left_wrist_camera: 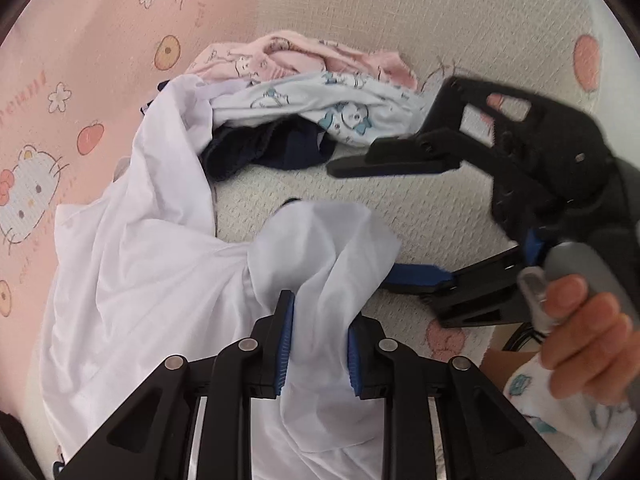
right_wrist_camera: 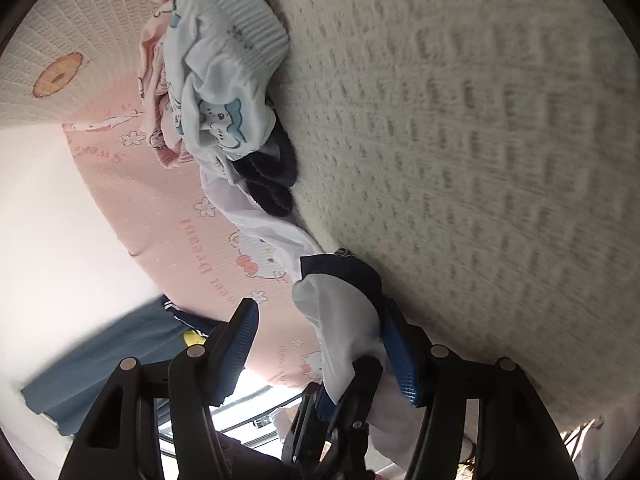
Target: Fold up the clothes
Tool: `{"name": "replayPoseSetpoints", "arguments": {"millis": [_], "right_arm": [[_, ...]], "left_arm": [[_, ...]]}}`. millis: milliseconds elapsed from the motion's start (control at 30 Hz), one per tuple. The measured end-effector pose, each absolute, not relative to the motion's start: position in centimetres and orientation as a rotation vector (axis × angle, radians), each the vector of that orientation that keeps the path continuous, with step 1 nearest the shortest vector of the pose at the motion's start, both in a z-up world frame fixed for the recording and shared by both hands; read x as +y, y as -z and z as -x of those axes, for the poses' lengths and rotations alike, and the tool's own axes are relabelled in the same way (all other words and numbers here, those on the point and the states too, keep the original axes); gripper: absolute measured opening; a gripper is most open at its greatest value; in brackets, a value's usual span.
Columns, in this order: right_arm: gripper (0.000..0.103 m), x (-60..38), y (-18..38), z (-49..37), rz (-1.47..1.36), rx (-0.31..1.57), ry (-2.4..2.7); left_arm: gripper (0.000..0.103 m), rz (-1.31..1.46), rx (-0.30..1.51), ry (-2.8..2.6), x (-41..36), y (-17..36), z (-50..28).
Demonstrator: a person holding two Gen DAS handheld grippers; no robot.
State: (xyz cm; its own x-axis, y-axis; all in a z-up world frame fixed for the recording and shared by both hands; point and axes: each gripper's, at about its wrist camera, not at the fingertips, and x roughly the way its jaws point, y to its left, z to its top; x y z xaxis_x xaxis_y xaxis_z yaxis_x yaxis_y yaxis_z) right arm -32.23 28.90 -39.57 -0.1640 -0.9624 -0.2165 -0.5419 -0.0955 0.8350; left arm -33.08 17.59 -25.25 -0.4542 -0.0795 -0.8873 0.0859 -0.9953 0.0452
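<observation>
A white garment (left_wrist_camera: 140,260) lies spread and rumpled on the bed at the left. A bunched corner of it rises between the blue pads of my left gripper (left_wrist_camera: 320,352), which is shut on it. My right gripper (left_wrist_camera: 360,224) reaches in from the right, held by a hand (left_wrist_camera: 580,320), its fingers wide apart around the tip of that same corner. In the right wrist view the right gripper (right_wrist_camera: 320,344) is open. The white cloth (right_wrist_camera: 340,320), with a dark navy edge, rests against its right finger (right_wrist_camera: 400,356); the left finger stands apart from it.
A heap of clothes sits behind: a pink printed piece (left_wrist_camera: 288,56), a pale blue printed piece (left_wrist_camera: 320,108) and a navy one (left_wrist_camera: 264,148). The cream textured bed cover (left_wrist_camera: 400,20) stretches right; a pink cartoon-cat blanket (left_wrist_camera: 60,120) lies left. Blue fabric (right_wrist_camera: 100,360) hangs beyond the bed.
</observation>
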Motion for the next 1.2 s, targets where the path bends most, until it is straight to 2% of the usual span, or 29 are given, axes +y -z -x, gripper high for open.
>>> {"name": "replayPoseSetpoints", "arguments": {"millis": [100, 200, 433, 933, 1000, 1033, 1067, 1200], "right_arm": [[0.062, 28.9, 39.3, 32.0, -1.694, -1.720, 1.189], [0.070, 29.3, 39.0, 30.6, -1.719, -1.755, 1.171], [0.070, 27.7, 39.8, 28.4, -1.742, -1.808, 1.112], [0.070, 25.4, 39.1, 31.5, -1.662, -1.753, 1.193], [0.054, 25.1, 38.8, 31.7, -1.670, -1.706, 1.231], [0.036, 24.9, 38.7, 31.8, -1.695, -1.656, 1.280], [0.022, 24.8, 38.7, 31.8, -1.706, -1.632, 1.304], [0.022, 24.7, 38.0, 31.7, -1.703, -1.540, 1.410]], "left_arm": [[0.020, -1.559, 0.045, 2.586, 17.5, 24.9, 32.6], [0.019, -1.539, 0.088, 2.576, 16.9, 24.6, 32.4], [0.019, -1.569, 0.115, 2.519, 16.4, 25.1, 32.2], [0.019, -1.590, 0.034, 2.609, 17.4, 24.6, 32.3], [0.019, -1.622, 0.049, 2.602, 17.4, 25.1, 32.3], [0.019, -1.626, 0.049, 2.597, 17.3, 25.3, 32.2], [0.019, -1.628, 0.046, 2.592, 17.3, 25.4, 32.2], [0.019, -1.643, 0.160, 2.559, 16.1, 25.4, 32.2]]}}
